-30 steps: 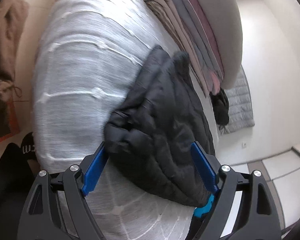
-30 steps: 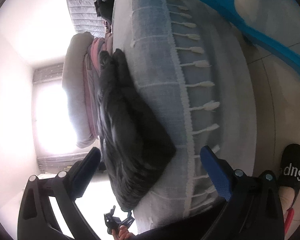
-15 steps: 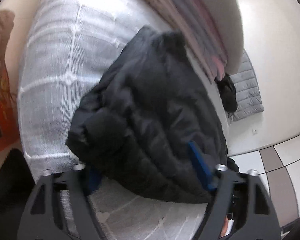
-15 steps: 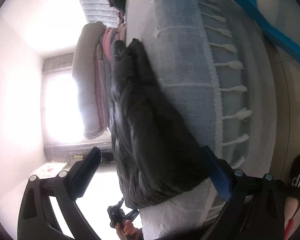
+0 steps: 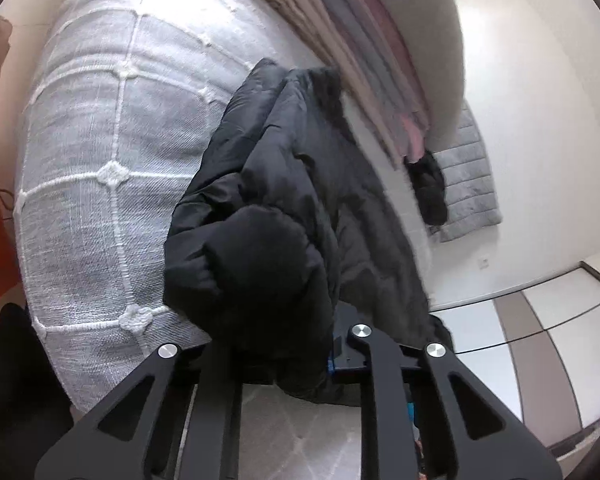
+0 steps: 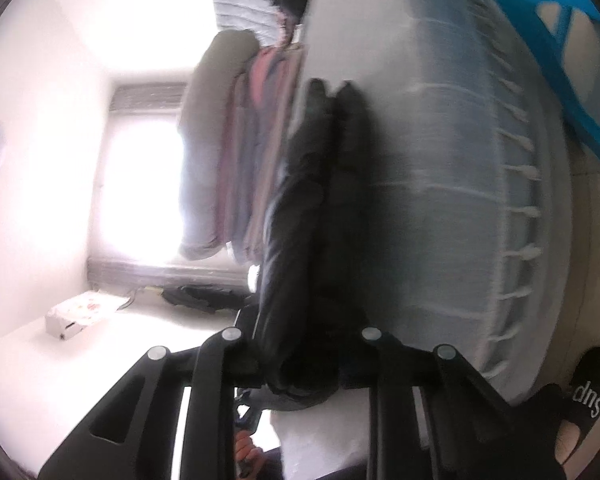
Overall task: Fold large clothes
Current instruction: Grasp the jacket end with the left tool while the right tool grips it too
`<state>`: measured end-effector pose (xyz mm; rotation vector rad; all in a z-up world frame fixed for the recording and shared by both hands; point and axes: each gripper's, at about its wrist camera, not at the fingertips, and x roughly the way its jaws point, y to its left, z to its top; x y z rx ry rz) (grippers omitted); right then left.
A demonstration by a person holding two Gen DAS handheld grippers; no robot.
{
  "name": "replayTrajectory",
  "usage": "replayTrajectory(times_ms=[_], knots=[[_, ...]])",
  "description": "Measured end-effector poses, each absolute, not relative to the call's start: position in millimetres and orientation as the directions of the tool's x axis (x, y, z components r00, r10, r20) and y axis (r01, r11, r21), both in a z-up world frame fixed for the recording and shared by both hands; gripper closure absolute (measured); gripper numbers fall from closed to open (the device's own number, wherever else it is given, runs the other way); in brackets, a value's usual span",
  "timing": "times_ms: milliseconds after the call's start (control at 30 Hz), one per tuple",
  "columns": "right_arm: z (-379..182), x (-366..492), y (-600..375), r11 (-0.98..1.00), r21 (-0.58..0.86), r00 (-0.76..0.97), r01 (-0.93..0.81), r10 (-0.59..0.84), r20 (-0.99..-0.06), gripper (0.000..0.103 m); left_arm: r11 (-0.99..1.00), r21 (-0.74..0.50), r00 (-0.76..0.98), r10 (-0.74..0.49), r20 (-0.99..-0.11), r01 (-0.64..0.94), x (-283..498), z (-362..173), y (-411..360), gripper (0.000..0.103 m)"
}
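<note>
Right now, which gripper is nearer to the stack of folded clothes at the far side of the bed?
Neither clearly: the left gripper and right gripper both clamp the black jacket's near edge, short of the stack of folded clothes.

The black puffer jacket (image 5: 300,216) is smooth, faintly sheened quilted cloth, lying on a coarse-woven white bedspread (image 5: 100,160) with raised corded ribbing and tassels, beside a stack of soft matt folded clothes (image 5: 364,60), while the left gripper (image 5: 276,364) is matt black plastic with shiny metal pins.
</note>
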<state>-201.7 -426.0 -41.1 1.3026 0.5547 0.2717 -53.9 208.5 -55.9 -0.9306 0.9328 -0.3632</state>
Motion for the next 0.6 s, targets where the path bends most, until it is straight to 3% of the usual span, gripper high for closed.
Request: replayTrajectory(times_ms=[133, 267, 333, 400, 533, 600], knots=[[-17.9, -217.6, -410.3, 0.291, 0.955, 0.819, 0.065, 0.531, -0.218, 0.079, 0.567, -0.82, 0.584, -0.642, -0.497, -0.074, -73.7, -37.2, 220.7, 0.091], [-24.3, -230.3, -396.4, 0.355, 0.93, 0.759, 0.099, 0.578, -0.301, 0.076, 0.592, -0.798, 0.554, -0.629, -0.545, -0.112, -92.5, -42.9, 237.1, 0.089], [-41.0, -233.6, -400.8, 0.342, 0.928, 0.737, 0.151, 0.586, -0.336, 0.062, 0.575, -0.803, 0.527, -0.639, -0.561, -0.157, -89.2, -53.8, 241.1, 0.077], [-54.4, -233.6, -407.5, 0.29, 0.939, 0.736, 0.186, 0.592, -0.329, 0.033, 0.601, -0.778, 0.515, -0.616, -0.596, -0.182, -86.8, -61.1, 241.1, 0.066], [-70.2, -223.0, -412.6, 0.231, 0.95, 0.73, 0.209, 0.609, -0.308, 0.026, 0.614, -0.761, 0.513, -0.593, -0.62, -0.209, -81.4, -70.1, 239.7, 0.04], [-74.4, -211.5, -412.0, 0.214, 0.953, 0.726, 0.215, 0.617, -0.303, 0.025, 0.6, -0.765, 0.523, -0.586, -0.619, -0.234, -77.1, -74.2, 243.3, 0.038]])
